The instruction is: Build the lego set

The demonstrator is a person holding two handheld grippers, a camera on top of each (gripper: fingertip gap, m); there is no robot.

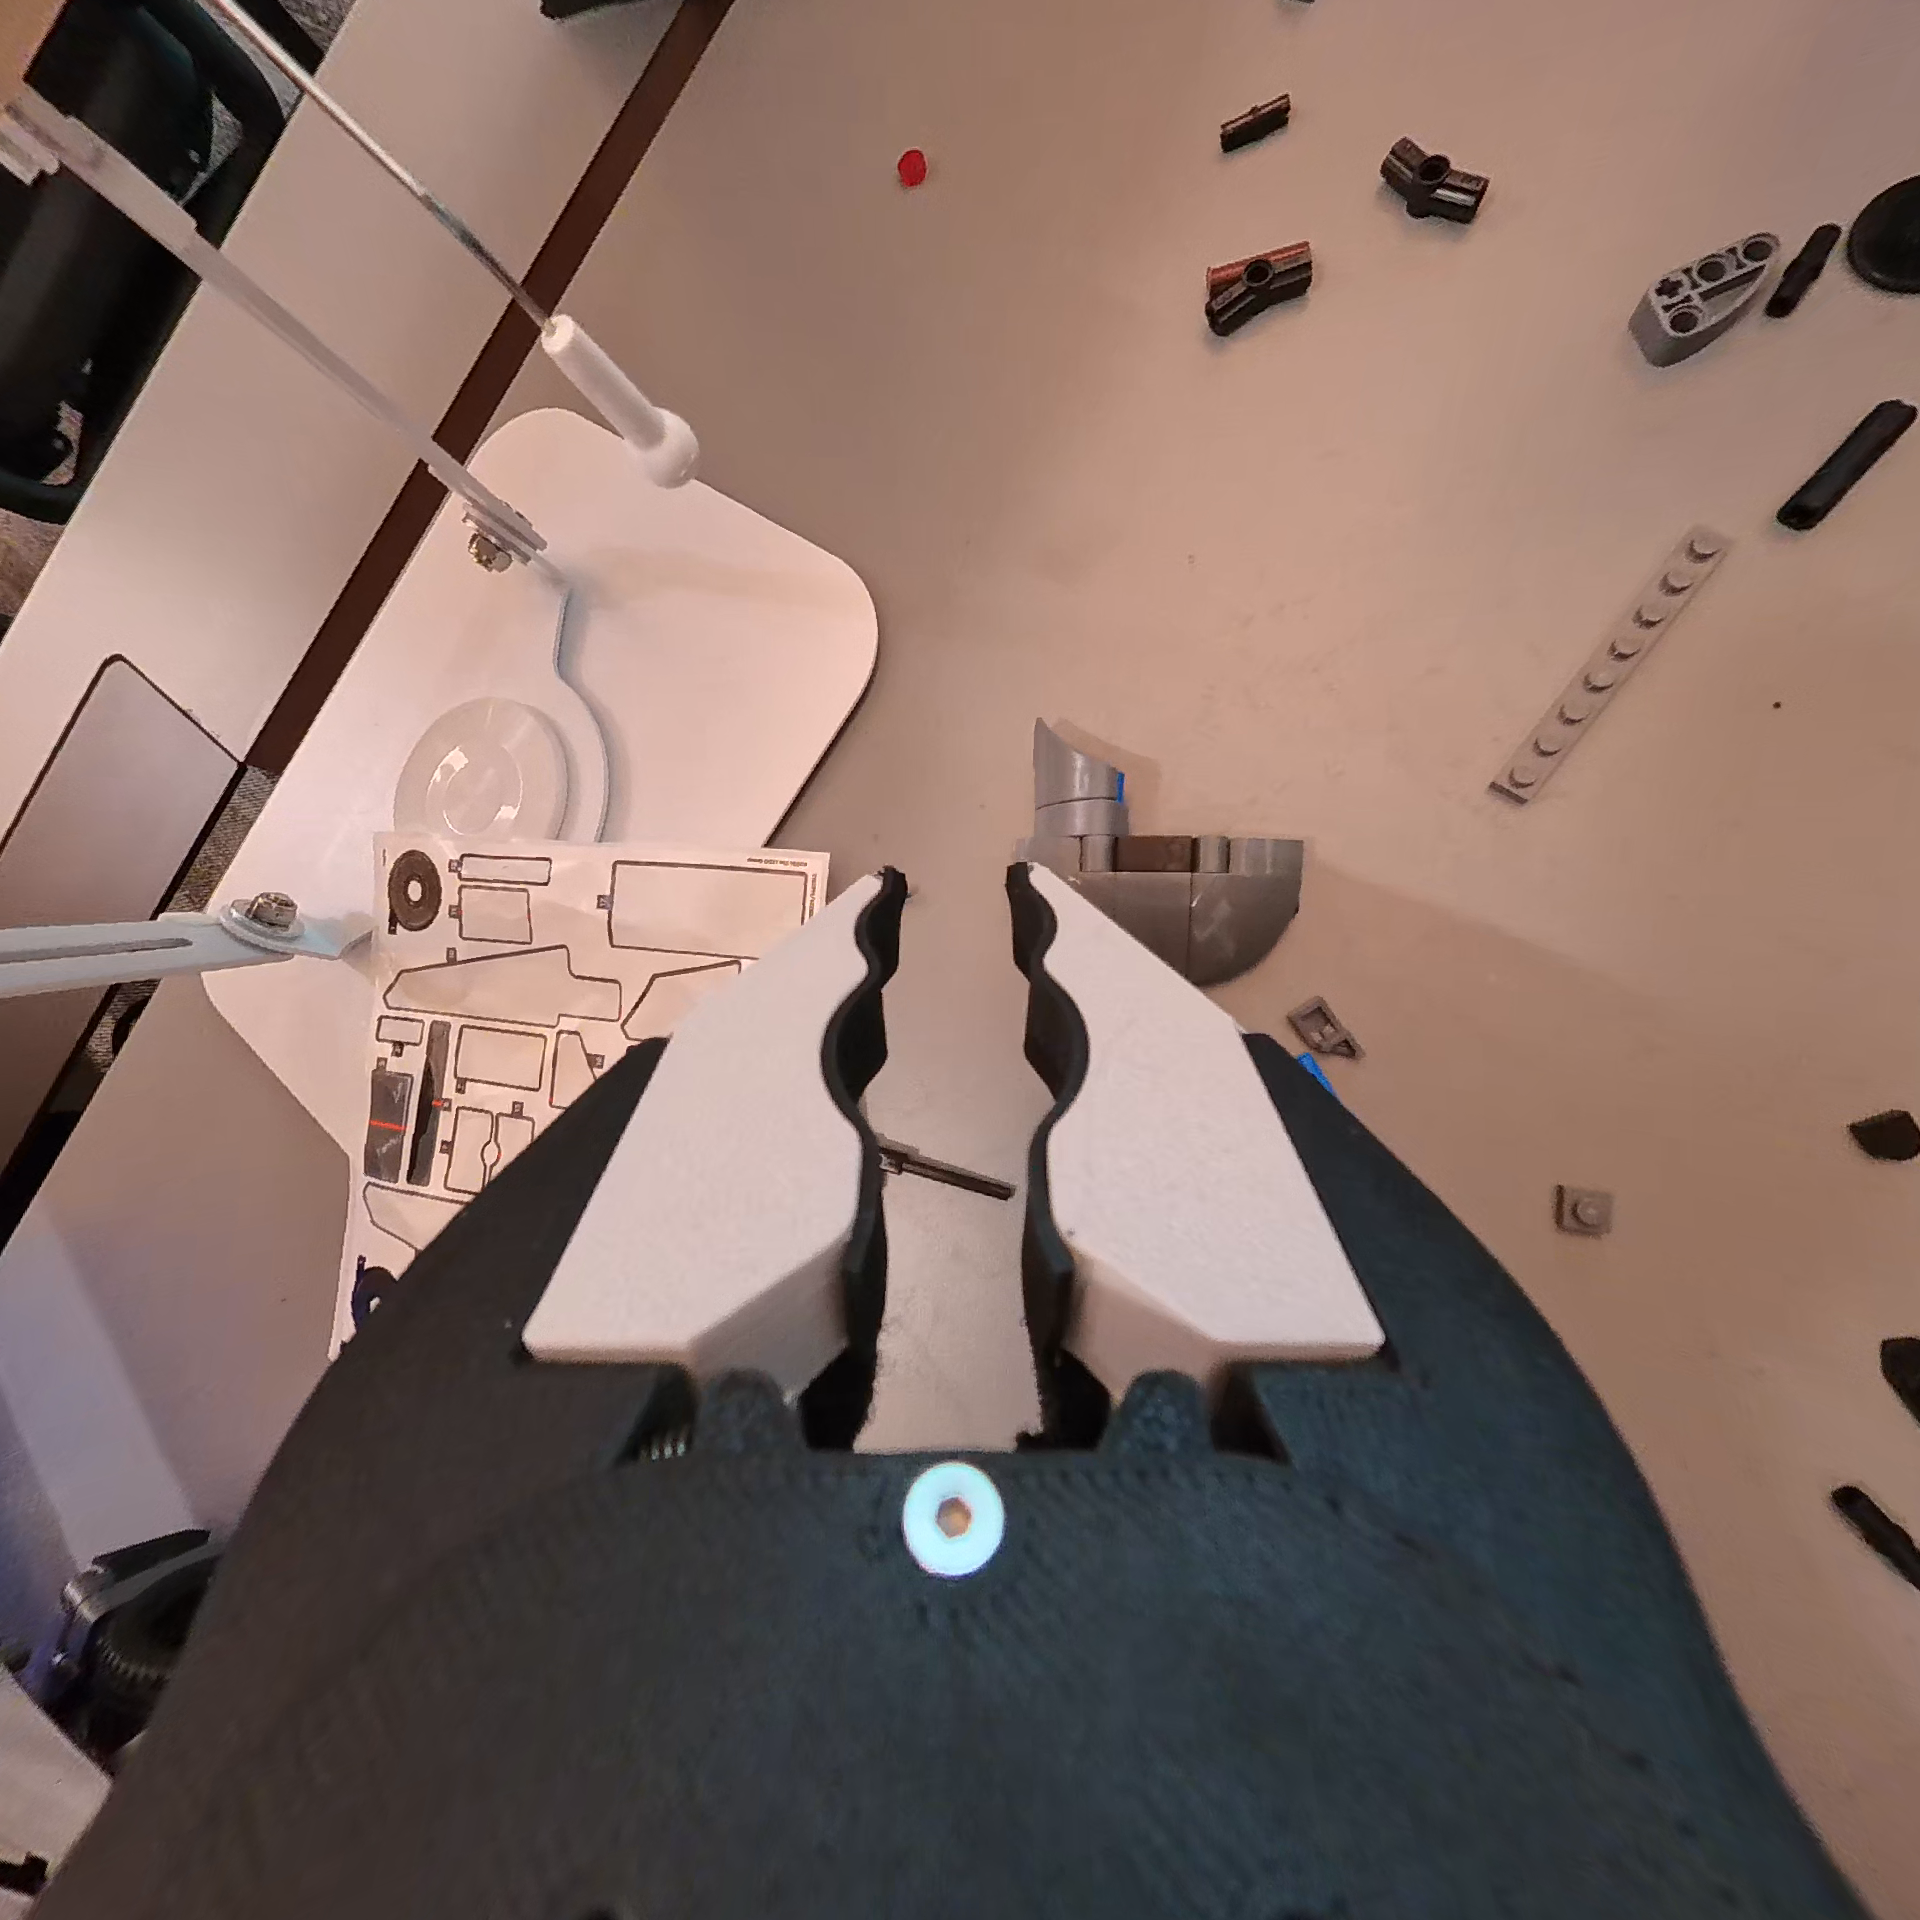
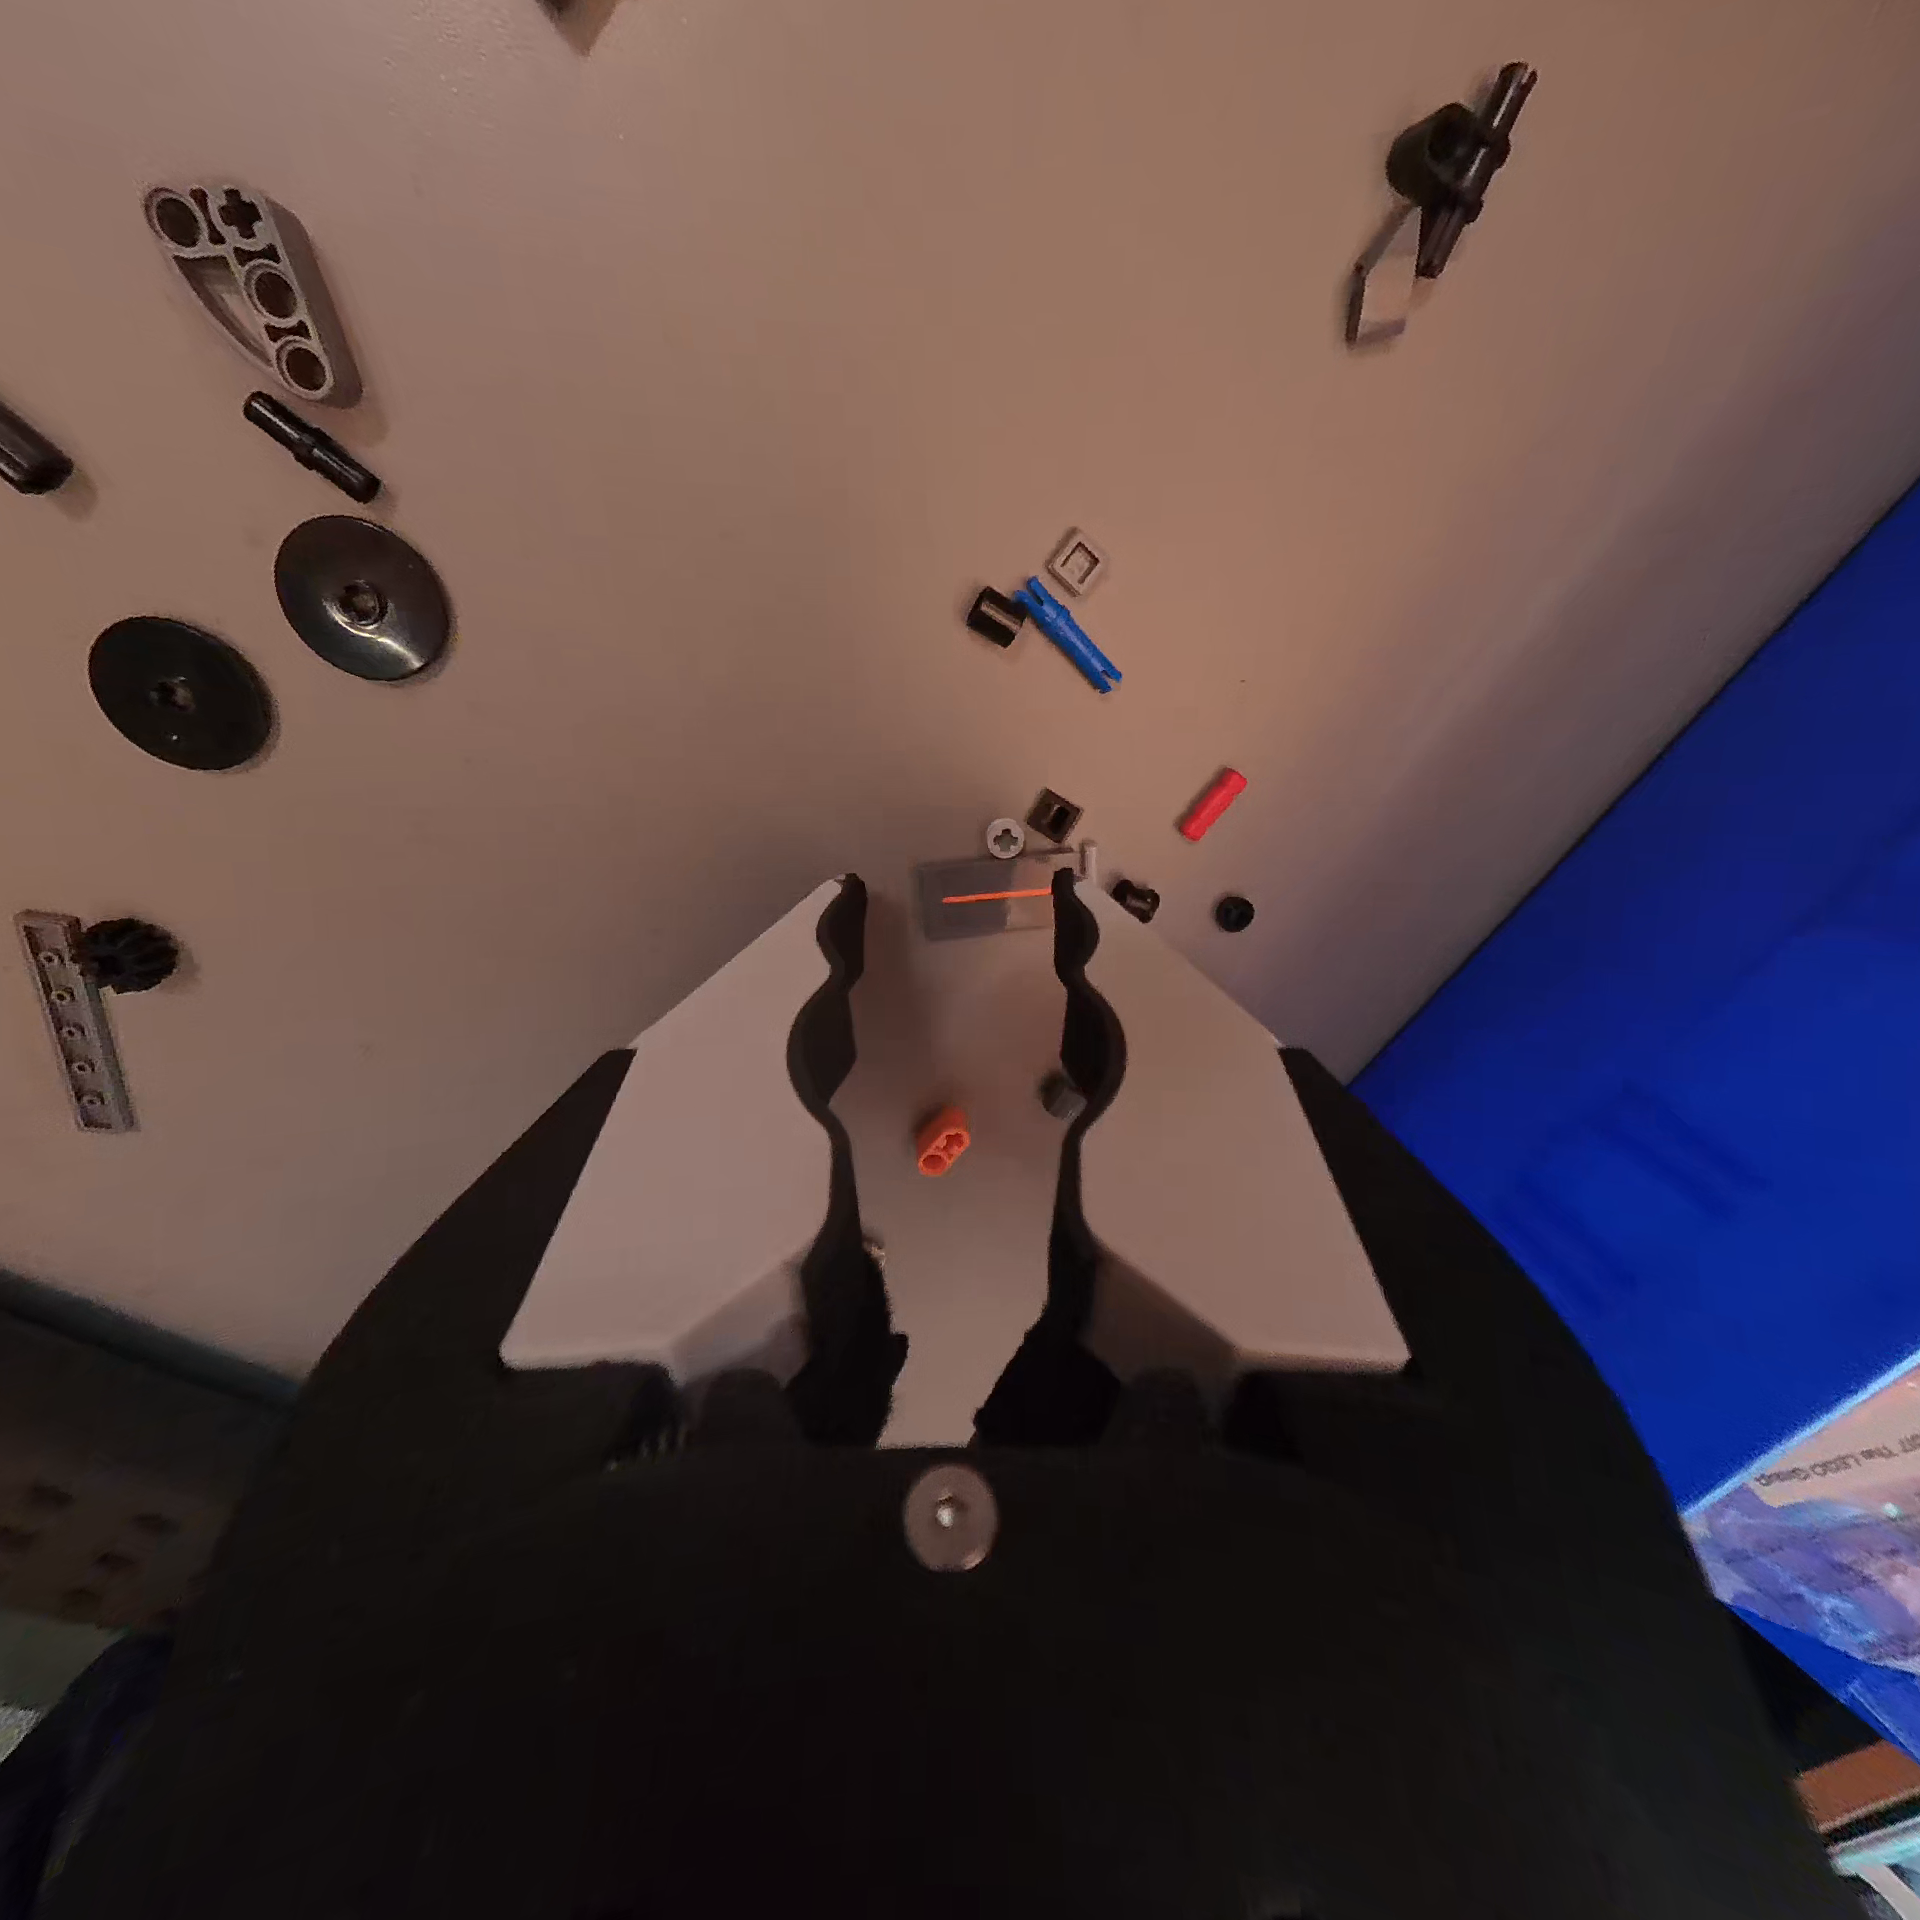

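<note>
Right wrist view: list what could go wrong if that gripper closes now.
The right gripper is open above crowded small parts. Closing could catch the grey tile by an edge and flick it into the grey round stud and the black square piece. The orange piece under the fingers could get knocked.

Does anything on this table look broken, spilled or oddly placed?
Nothing looks broken or spilled. The pieces lie scattered loose, as in a build under way. One small oddity: the sticker sheet lies half on the white stand base, half off it. Both claws, left and right, are open and empty.
</note>
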